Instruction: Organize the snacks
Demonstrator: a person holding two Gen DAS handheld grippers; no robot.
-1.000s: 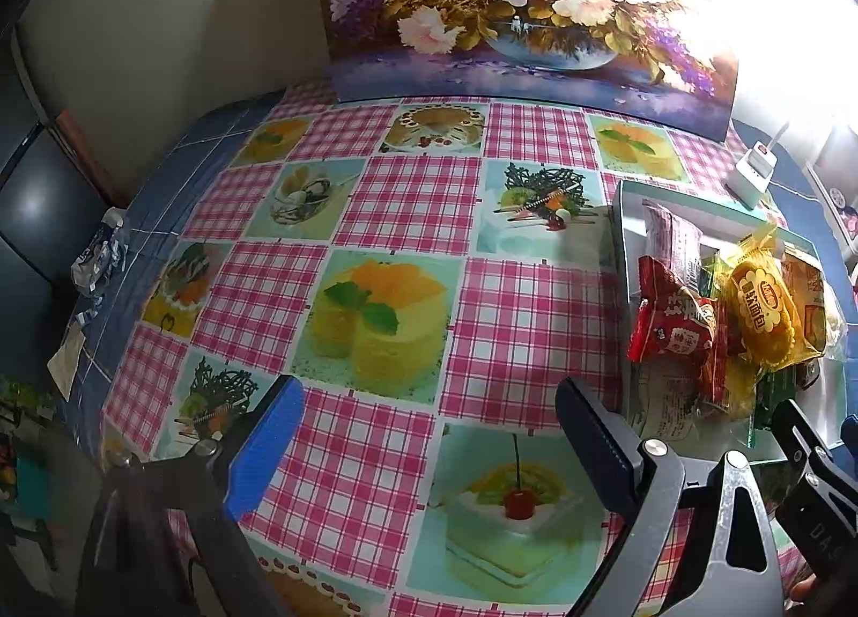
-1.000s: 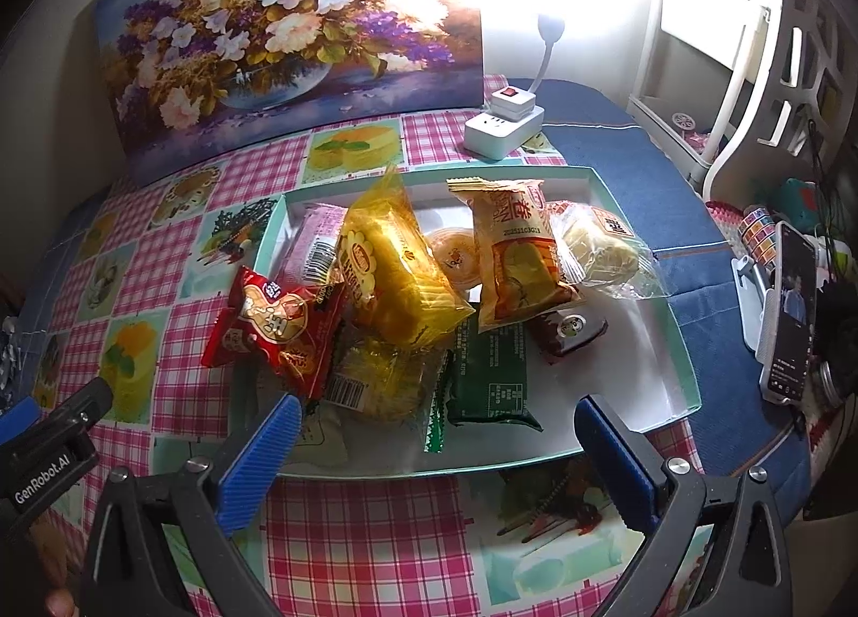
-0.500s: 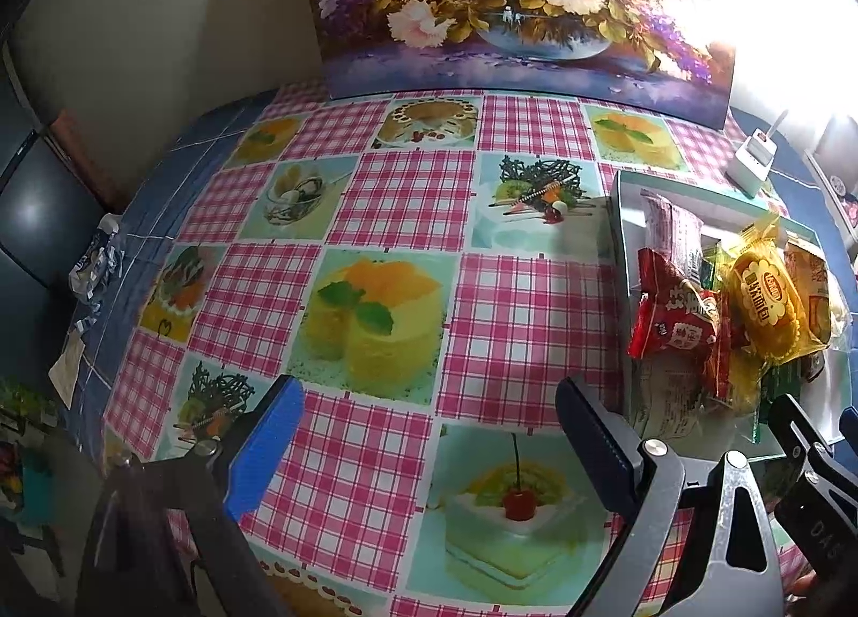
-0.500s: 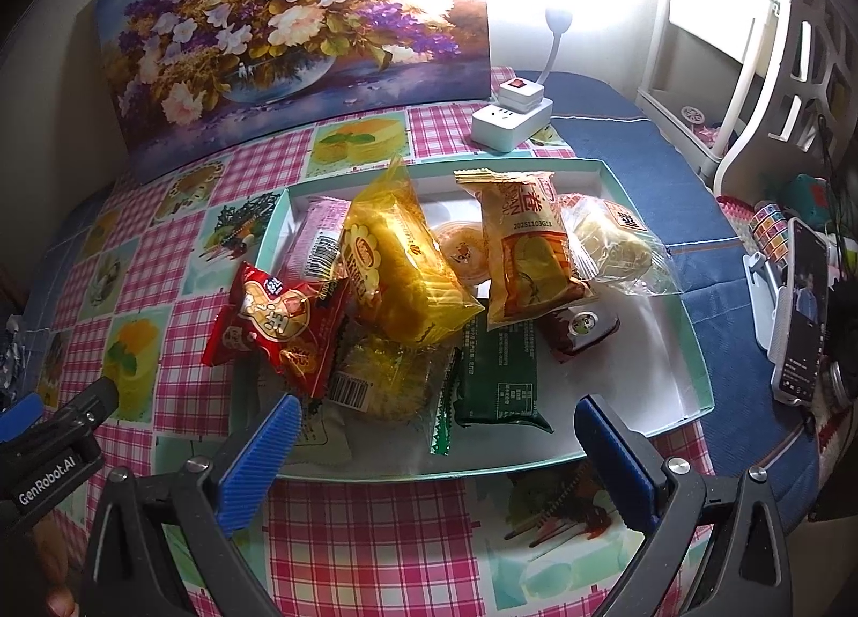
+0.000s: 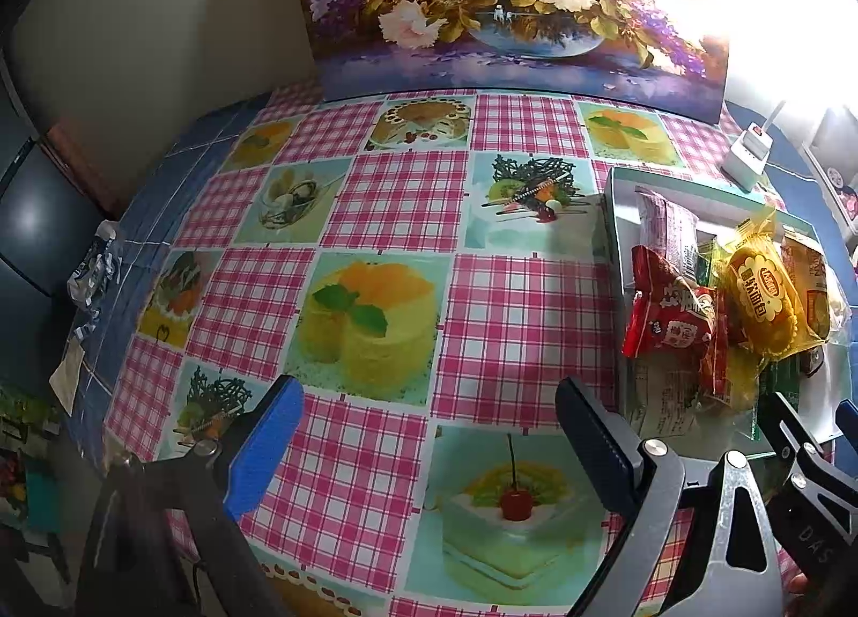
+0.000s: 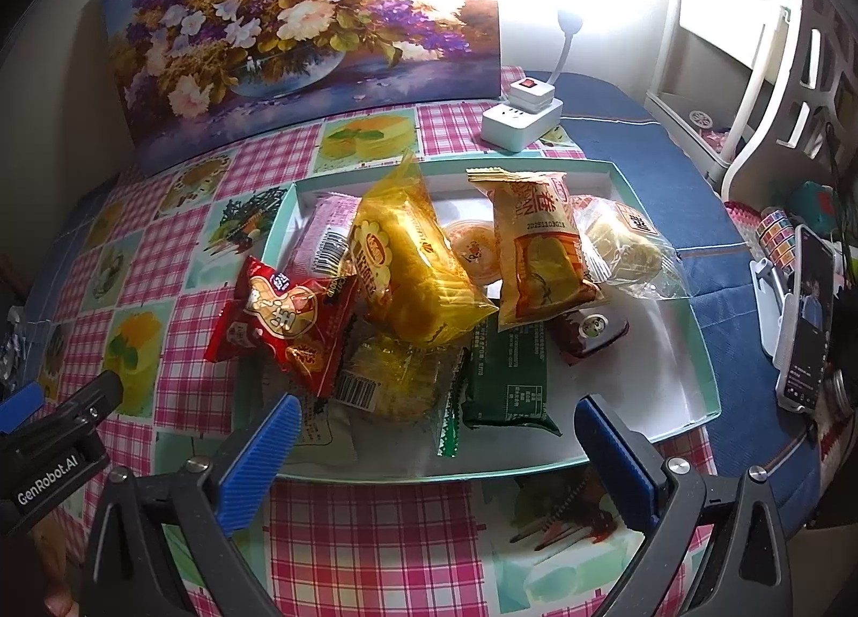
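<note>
Both jaws wide and empty, right gripper (image 6: 429, 448) facing snack tray (image 6: 692, 343), phone (image 6: 807, 316) only there, left gripper (image 5: 429, 434) over tablecloth (image 5: 375, 198)

The bench (image 6: 370, 536), under a pink checked cloth, carries a tray (image 6: 692, 349) mid-frame, a white power strip (image 6: 520, 120) and a flower painting (image 6: 300, 43) at top.

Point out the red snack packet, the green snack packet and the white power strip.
red snack packet (image 6: 284, 327), right wrist view, middle of its printed front
green snack packet (image 6: 507, 381), right wrist view, middle of its back
white power strip (image 6: 520, 120), right wrist view, its top face
</note>
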